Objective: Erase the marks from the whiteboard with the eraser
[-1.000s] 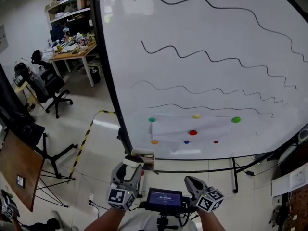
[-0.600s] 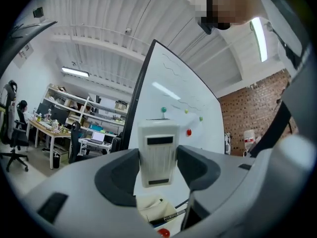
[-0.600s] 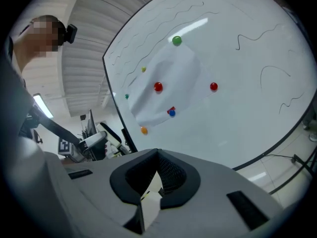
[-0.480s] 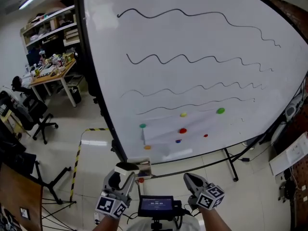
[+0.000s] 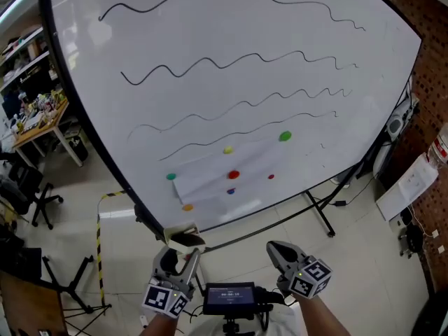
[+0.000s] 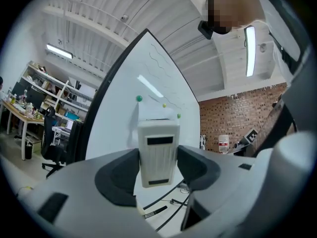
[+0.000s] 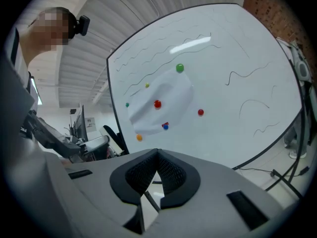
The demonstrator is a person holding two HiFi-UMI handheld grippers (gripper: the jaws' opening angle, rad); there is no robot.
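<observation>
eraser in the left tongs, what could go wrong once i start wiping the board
1. The eraser is pinched only near its lower end by the left tongs and sticks out far, so pressing on the whiteboard could lever it loose.
2. A paper sheet held by magnets sits just under the lowest wavy line; a stroke there may snag it or knock a magnet off.

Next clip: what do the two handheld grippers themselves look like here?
The left gripper and the right gripper both have pale grey moulded bodies and dark jaw pads. The right gripper's pads have a fine mesh texture. The left marker cube and the right marker cube bear black-and-white square patterns.
</observation>
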